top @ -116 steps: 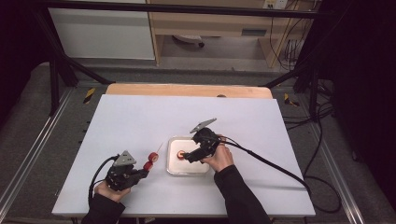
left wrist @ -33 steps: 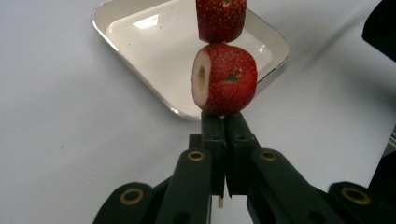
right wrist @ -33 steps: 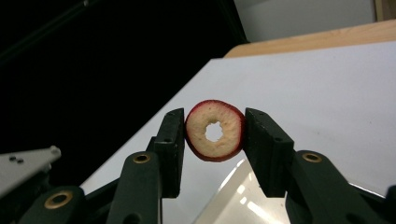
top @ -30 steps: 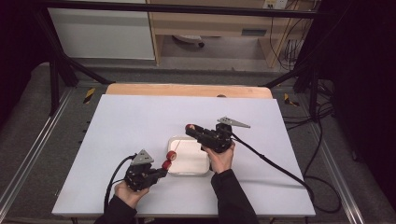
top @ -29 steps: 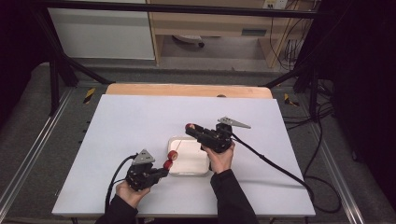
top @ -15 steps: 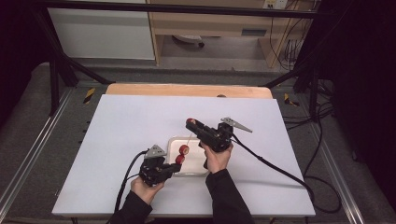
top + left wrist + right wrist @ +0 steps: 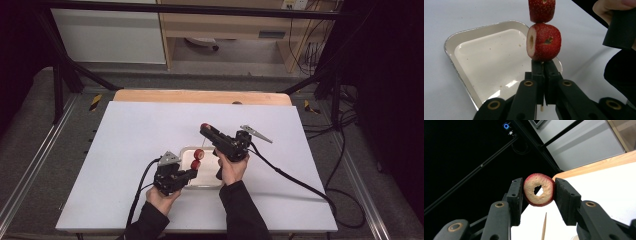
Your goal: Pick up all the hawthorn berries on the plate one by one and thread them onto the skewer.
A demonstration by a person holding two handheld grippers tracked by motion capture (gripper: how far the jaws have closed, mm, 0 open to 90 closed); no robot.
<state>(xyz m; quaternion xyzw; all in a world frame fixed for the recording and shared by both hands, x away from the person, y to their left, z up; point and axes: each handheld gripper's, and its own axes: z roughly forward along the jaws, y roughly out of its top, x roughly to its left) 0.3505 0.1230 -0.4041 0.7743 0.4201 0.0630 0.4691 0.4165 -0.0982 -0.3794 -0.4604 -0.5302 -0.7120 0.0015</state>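
My left gripper (image 7: 191, 171) is shut on a thin wooden skewer (image 7: 541, 108) that stands up from its jaws. Two strawberry pieces are threaded on the skewer, a lower one (image 7: 544, 41) right above the fingertips and an upper one (image 7: 541, 10); in the high view they (image 7: 197, 158) hang over the tray. My right gripper (image 7: 206, 128) is raised behind the tray, tilted upward, and shut on a cored strawberry piece (image 7: 531, 193) with a hole through its middle. The skewer's tip (image 7: 544, 225) points up just below that piece.
A shallow foil tray (image 7: 461, 75) with a white bottom lies on the white table (image 7: 125, 145) under both grippers. The hand with the right gripper (image 7: 616, 25) is close on the left gripper's right. A wooden strip (image 7: 200, 96) edges the table's far side.
My left gripper has carried the skewer to the right, from the tray's left edge to over the tray under the right gripper. The right gripper has stayed raised with its strawberry piece.
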